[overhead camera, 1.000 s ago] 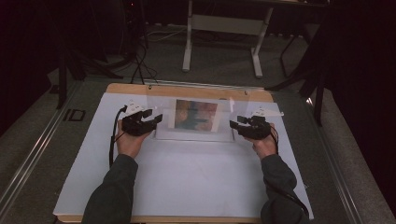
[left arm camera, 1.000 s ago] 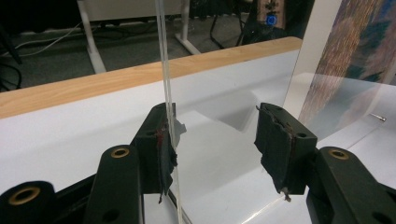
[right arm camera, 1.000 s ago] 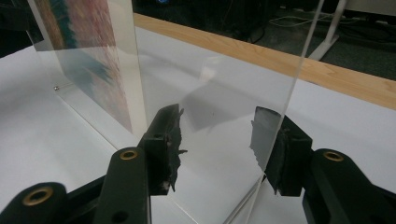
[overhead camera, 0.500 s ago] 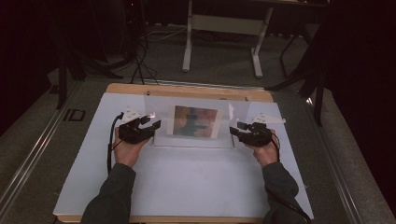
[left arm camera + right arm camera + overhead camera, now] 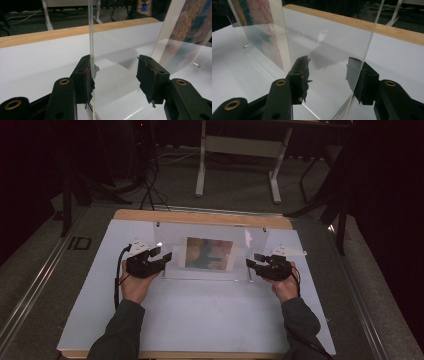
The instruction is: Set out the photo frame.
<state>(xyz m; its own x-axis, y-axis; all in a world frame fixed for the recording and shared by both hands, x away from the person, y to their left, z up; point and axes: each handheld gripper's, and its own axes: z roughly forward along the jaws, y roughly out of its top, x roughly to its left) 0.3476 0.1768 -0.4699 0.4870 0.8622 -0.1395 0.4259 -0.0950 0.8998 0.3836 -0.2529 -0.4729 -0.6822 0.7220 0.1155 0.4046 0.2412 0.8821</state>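
Both grippers, left (image 5: pixel 159 257) and right (image 5: pixel 256 260), straddle the clear frame's (image 5: pixel 210 251) ends near the table's (image 5: pixel 200 320) far edge, jaws spread; no pinch yet, seemingly.

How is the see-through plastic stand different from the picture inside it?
The clear stand is see-through and wide, reaching out to both tools; the picture is colourful, smaller and sits in its middle. The left tool and right tool flank the stand's ends, not the picture. Both stand upright on the table.

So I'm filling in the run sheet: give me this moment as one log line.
left tool: open, straddling panel edge | right tool: open, straddling other edge | clear acrylic frame: upright on white table, not gripped
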